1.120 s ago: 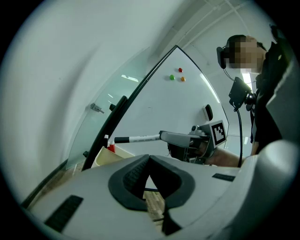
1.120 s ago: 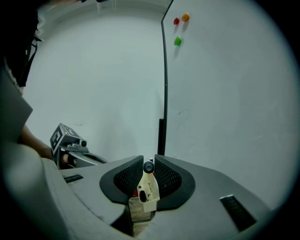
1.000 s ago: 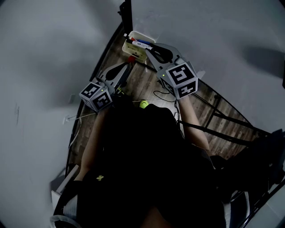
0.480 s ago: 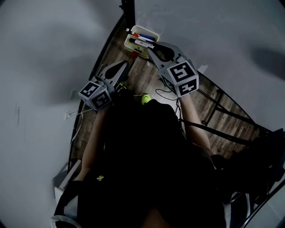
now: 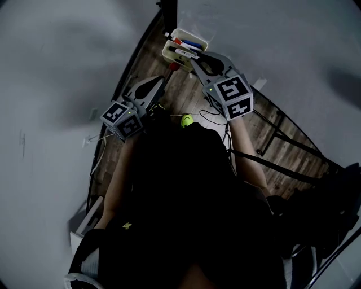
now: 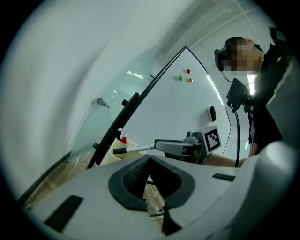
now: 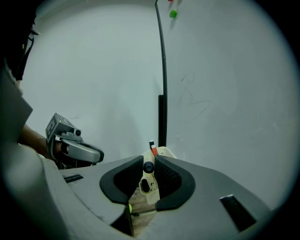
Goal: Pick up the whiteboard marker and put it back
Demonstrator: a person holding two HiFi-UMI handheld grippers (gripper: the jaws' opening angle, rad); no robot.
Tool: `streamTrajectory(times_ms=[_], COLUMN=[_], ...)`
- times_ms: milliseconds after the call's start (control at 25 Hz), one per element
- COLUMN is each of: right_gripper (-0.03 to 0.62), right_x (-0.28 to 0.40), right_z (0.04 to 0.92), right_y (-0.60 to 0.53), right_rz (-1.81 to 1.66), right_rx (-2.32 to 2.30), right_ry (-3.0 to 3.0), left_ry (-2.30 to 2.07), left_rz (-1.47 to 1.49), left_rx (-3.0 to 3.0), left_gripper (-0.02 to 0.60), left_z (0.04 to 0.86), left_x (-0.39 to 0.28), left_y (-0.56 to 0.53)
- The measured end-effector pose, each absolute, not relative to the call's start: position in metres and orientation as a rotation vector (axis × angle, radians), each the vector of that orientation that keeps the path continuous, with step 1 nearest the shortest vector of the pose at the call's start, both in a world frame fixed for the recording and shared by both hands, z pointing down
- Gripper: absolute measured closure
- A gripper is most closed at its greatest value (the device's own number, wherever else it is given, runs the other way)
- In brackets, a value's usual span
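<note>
At left of the head view the left gripper [image 5: 159,82] sits low over the wood tabletop [image 5: 180,99], jaws closed together with nothing in them, near the tray [image 5: 168,52] but not steadying it

Mid-frame: cream tray at the tabletop's far end, just beside the black post [image 5: 167,10], with other markers [image 5: 190,43] already lying in it. The whiteboard marker [image 5: 184,52] hangs at the tray's near rim, roughly level, black cap leading; looks not yet inside, hard to be sure

At right the right gripper [image 5: 196,58] clamps it with jaws set narrow; its own view shows the marker end-on between the pads [image 7: 166,176]. The grip looks close to one end, with a long overhang

Risks, as I judge them:
- overhang lets the marker pivot in the pads if the cap catches the rim or the other markers
- letting go short of the rim drops it on the tabletop, where it would likely roll
- tray looks light, so a push from the right gripper could slide or tip it
- post close by, easy to clip
</note>
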State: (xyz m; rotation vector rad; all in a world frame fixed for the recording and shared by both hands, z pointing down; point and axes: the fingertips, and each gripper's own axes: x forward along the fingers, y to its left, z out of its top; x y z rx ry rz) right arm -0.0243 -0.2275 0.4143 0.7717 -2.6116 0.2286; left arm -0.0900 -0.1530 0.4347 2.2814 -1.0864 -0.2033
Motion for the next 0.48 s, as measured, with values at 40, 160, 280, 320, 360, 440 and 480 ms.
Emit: streamTrajectory(times_ms=[40, 160, 280, 320, 360, 440, 480], right_gripper=[0.517, 0.517, 0.517, 0.516, 0.516, 0.516, 0.516], right_x=[-0.025, -0.028, -0.03, -0.03, -0.031, -0.033, -0.034], right_z=[0.416, 0.42, 0.425, 0.427, 0.429, 0.432, 0.434], right_y=[-0.228, -0.229, -0.229, -0.229, -0.228, -0.228, -0.227], right_rz=[0.234, 0.24, 0.227, 0.228, 0.231, 0.23, 0.225], right_rx=[0.769, 0.762, 0.751, 0.747, 0.743, 0.734, 0.73], right_ry=[-2.609, -2.598, -2.581, -2.577, -2.575, -2.567, -2.561], left_ry=[-1.085, -1.082, -1.083, -1.084, -1.086, -1.091, -1.095], left_rz=[-0.2, -0.194, -0.193, -0.193, -0.196, -0.209, -0.208], left_rx=[2.282, 2.282, 2.281, 2.28, 2.277, 2.26, 2.256], left_gripper=[0.58, 0.58, 0.58, 0.58, 0.58, 0.58, 0.58], left_z=[0.434, 0.434, 0.434, 0.434, 0.434, 0.435, 0.437], left_x=[-0.09, -0.091, -0.093, -0.093, -0.094, -0.096, -0.098], left_y=[-0.153, -0.154, -0.154, -0.155, -0.154, -0.154, -0.153])
